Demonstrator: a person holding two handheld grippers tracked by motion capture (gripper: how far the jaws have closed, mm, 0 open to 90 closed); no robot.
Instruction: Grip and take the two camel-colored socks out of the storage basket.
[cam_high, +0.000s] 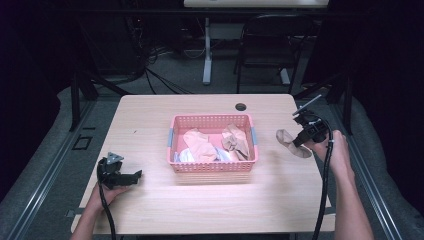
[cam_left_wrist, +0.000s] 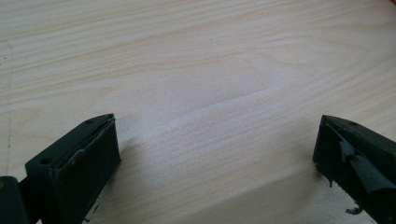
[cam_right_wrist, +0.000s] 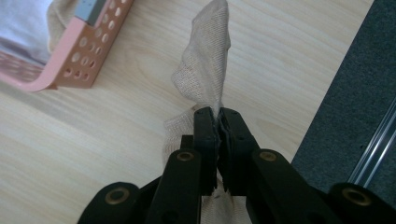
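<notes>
A pink perforated basket (cam_high: 212, 166) stands mid-table with several crumpled cloths (cam_high: 200, 145) in it, peach, beige and white. To its right my right gripper (cam_high: 301, 138) is shut on a beige knitted sock (cam_high: 289, 138), which hangs by the table's right edge. In the right gripper view the sock (cam_right_wrist: 205, 70) rises from between the pinched jaws of the right gripper (cam_right_wrist: 218, 116), with the basket's corner (cam_right_wrist: 74, 65) at upper left. My left gripper (cam_high: 136, 174) rests at the front left of the table; in its own view the left gripper (cam_left_wrist: 215, 135) stands open over bare wood.
The wooden table (cam_high: 150, 120) has a cable hole (cam_high: 240, 106) behind the basket. Grey floor (cam_right_wrist: 355, 93) and a metal rail lie just past the right edge. A chair (cam_high: 270, 45) and a table leg stand beyond the far edge.
</notes>
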